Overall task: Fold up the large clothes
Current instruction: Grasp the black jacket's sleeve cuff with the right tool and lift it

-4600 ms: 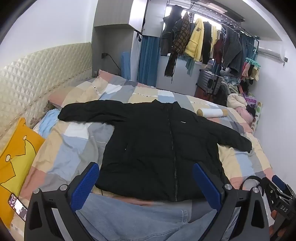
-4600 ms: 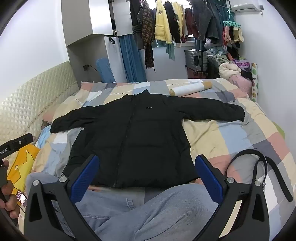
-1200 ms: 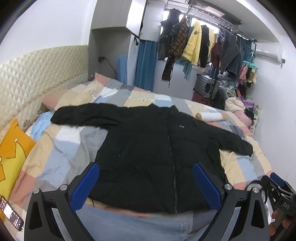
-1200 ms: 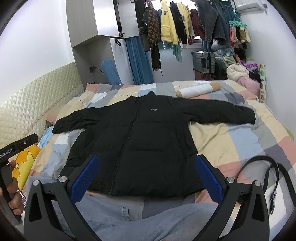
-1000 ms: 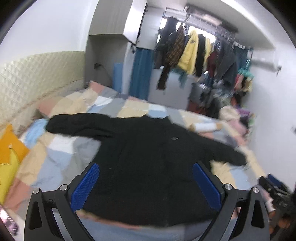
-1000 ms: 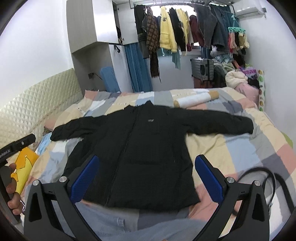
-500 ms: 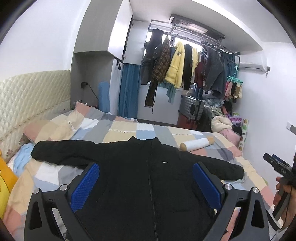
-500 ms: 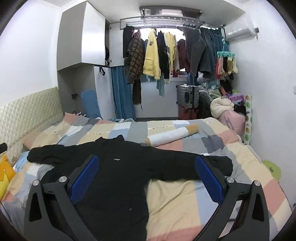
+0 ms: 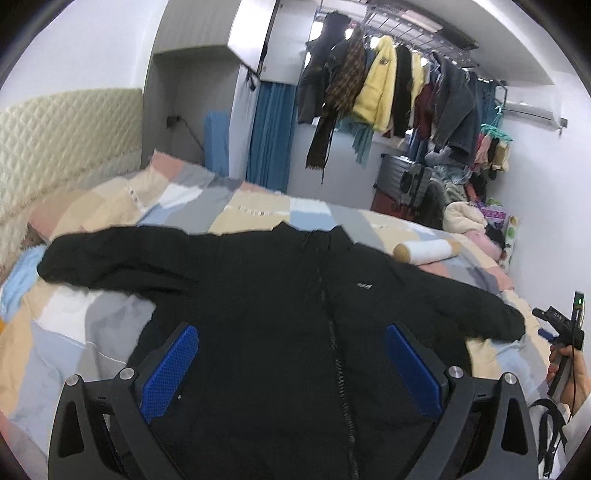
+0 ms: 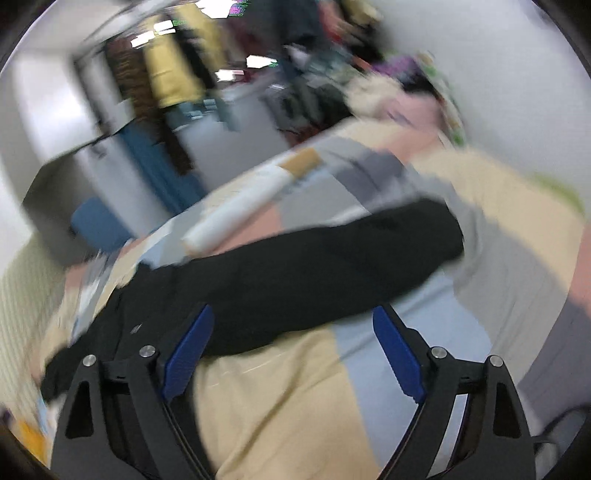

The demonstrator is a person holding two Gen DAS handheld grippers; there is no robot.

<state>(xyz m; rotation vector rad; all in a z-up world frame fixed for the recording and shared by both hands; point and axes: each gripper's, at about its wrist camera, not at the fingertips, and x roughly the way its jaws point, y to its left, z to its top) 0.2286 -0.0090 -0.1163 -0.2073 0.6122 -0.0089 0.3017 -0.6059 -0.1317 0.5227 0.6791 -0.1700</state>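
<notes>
Both sleeves of the black jacket [image 9: 280, 317] lie spread out, front up, on the patchwork bed [image 9: 110, 206]. Left gripper [image 9: 291, 365] hangs over its body, jaws wide apart, holding nothing. Right gripper [image 10: 291, 343] is equally wide and empty above one sleeve [image 10: 332, 251], near a white roll [image 10: 243, 203].

Bedroom, white walls. Bed [image 9: 258, 206] under a patchwork cover of beige, grey, blue and pink. Quilted cream headboard [image 9: 66, 129] along the left. White wall cabinet [image 9: 255, 33] above a recess, blue curtain [image 9: 271, 136] beneath. Overhead rail of hanging clothes [image 9: 388, 85], bright window light behind. Air conditioner [image 9: 532, 110] high on the right wall. Suitcase [image 9: 402, 181] below, soft bundles beside it. Right view heavily blurred.
</notes>
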